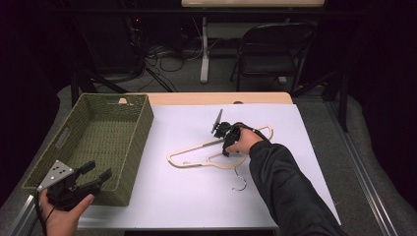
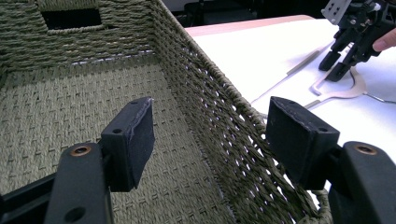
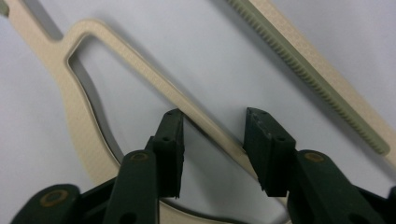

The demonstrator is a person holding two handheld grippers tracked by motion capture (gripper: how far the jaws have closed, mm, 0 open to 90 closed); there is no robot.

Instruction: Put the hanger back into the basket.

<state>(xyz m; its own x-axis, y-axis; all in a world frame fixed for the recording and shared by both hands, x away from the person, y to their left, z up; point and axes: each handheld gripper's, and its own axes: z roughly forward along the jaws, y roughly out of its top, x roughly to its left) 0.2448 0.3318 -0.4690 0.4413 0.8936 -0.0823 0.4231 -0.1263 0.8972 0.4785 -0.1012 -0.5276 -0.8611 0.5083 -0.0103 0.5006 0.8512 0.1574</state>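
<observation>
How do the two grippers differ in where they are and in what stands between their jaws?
The right gripper is over the white table cover, while the left gripper is at the near corner of the green basket. The right gripper straddles a thin bar of the cream hanger; the left gripper straddles the basket's wall. Neither grips anything; both have black jaws.

The left gripper (image 2: 210,140) hangs over the woven green basket (image 2: 70,107), its jaws spread wide with the basket's near wall running between them; neither pad touches the weave. A handle slot (image 2: 71,17) sits in the far wall at eleven o'clock. Out at two o'clock, on the white table (image 2: 261,51), the right gripper (image 2: 337,65) points down onto the cream hanger (image 2: 343,91), a fingertip (image 2: 385,43) showing beside it.
</observation>
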